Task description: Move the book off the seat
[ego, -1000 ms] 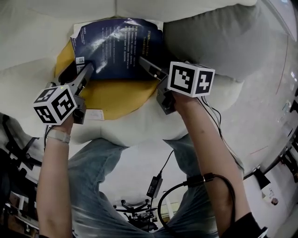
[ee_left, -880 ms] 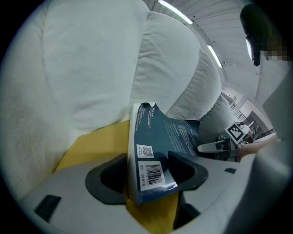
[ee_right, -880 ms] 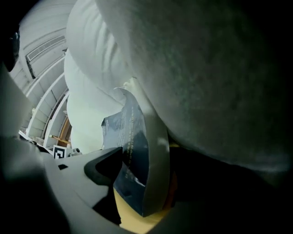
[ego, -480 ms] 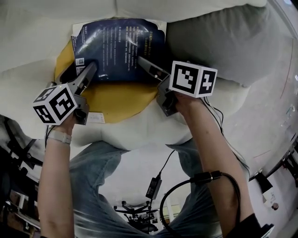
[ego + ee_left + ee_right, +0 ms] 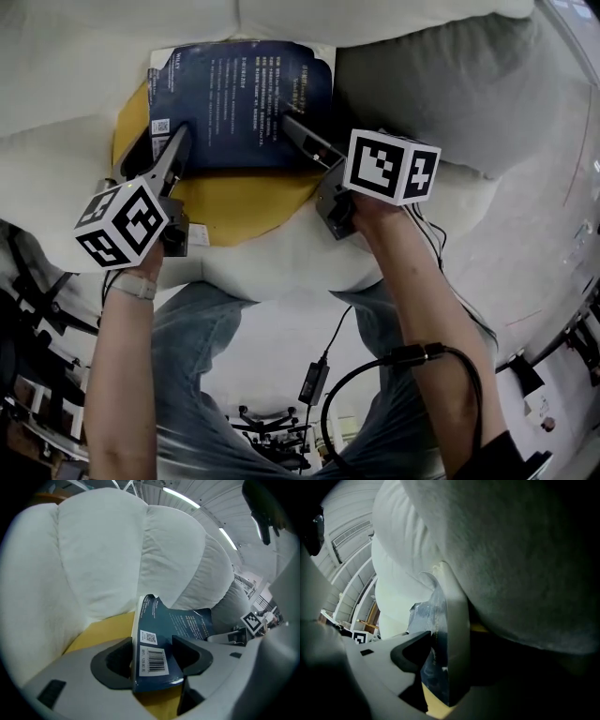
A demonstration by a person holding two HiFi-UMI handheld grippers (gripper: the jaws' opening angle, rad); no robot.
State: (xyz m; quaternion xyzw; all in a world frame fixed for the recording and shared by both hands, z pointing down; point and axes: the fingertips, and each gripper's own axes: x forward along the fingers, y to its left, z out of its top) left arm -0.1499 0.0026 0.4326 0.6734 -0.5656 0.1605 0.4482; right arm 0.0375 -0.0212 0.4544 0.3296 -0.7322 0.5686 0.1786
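A dark blue book [image 5: 239,98] lies on the yellow seat cushion [image 5: 244,202] of a white armchair. My left gripper [image 5: 164,141] is at its near left corner. In the left gripper view the barcode corner of the book [image 5: 154,653] fills the gap of the left gripper [image 5: 152,660], touching both pads. My right gripper [image 5: 291,127] is at the book's right edge. The right gripper view shows the thick page edge of the book [image 5: 454,634] against the one visible pad; the other jaw is hidden in the dark. Both grippers' jaws have just been closing on the book.
A grey cushion [image 5: 441,84] presses against the book's right side, above my right gripper. The armchair's white padded back [image 5: 103,550] rises behind the book. The person's legs and a black cable [image 5: 323,375] are below the seat's front edge.
The book's curled left edge has flattened and it now lies straighter on the cushion. The left gripper has turned a little, its cube shifting down and right. The right gripper has stayed put.
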